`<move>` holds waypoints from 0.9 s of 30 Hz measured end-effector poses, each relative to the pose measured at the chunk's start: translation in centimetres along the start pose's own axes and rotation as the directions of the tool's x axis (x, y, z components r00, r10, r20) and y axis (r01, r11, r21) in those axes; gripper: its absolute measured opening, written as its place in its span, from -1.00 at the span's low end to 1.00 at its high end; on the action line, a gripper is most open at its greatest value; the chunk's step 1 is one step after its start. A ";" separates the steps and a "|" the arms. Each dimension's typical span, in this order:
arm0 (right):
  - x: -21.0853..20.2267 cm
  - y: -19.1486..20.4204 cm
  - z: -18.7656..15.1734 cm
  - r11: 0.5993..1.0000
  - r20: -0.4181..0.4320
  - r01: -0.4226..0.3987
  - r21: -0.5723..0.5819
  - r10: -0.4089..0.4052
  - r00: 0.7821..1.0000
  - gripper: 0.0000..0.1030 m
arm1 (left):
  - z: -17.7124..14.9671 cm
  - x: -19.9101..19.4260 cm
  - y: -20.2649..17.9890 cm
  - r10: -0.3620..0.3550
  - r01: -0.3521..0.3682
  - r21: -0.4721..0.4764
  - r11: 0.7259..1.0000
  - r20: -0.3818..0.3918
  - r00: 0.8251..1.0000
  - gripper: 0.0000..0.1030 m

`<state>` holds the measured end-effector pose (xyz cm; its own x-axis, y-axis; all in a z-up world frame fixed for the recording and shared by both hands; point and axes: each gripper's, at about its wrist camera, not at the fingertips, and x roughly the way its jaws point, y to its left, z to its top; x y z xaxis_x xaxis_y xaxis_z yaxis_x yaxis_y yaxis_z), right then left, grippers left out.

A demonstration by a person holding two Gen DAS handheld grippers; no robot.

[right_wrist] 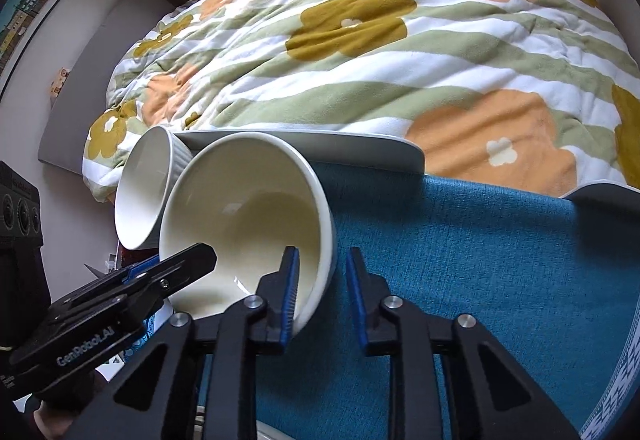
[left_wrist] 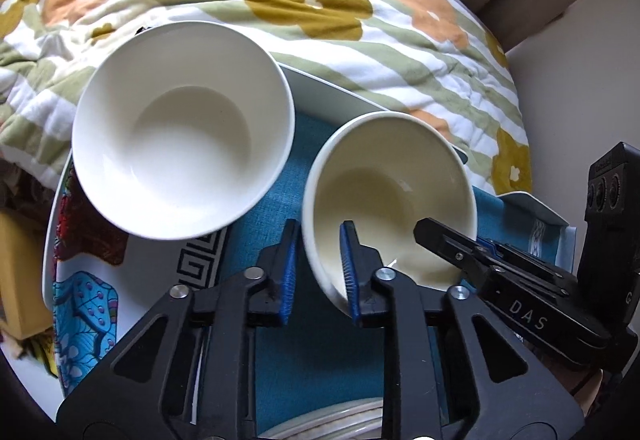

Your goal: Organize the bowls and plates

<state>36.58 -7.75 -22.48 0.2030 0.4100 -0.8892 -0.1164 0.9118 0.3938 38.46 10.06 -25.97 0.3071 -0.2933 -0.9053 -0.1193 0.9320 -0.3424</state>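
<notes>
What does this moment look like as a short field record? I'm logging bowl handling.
surface: teal cloth in a white tray, floral quilt behind
cream bowl: empty, tilted, its rim between the fingers of both grippers
white bowl: empty, beside the cream bowl, partly over a patterned plate
left gripper: straddles the cream bowl's rim; grip unclear
right gripper: one finger inside the rim, one outside with a visible gap; open

We are straddling the cream bowl [left_wrist: 390, 196] rim at lower center with our left gripper [left_wrist: 320, 266]; a white bowl [left_wrist: 184, 128] is sitting at upper left.
</notes>
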 end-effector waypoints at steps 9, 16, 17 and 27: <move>0.1 0.5 0.2 0.999 0.008 0.032 -0.022 -0.032 0.999 -0.69 | -0.1 -0.4 -0.5 0.022 -0.023 0.038 0.999 0.008 1.000 -0.75; -2.3 0.7 -0.3 0.999 0.044 0.038 -0.028 -0.036 0.998 -0.69 | -0.6 -2.8 -2.5 0.031 -0.035 0.100 0.994 0.037 0.999 -0.75; -2.9 0.7 -0.5 0.999 0.053 0.037 -0.028 -0.035 0.998 -0.69 | -0.8 -3.4 -3.0 0.029 -0.033 0.109 0.994 0.044 0.999 -0.75; -12.4 -1.0 -5.1 0.999 0.150 0.023 -0.047 -0.016 0.989 -0.69 | -6.4 -10.8 -10.7 0.003 -0.033 0.196 0.980 0.148 0.989 -0.75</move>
<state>29.17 -13.87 -13.01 0.3482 0.3945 -0.8504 -0.1570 0.9189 0.3620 30.35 1.88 -14.15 0.4427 -0.2555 -0.8595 0.0584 0.9647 -0.2567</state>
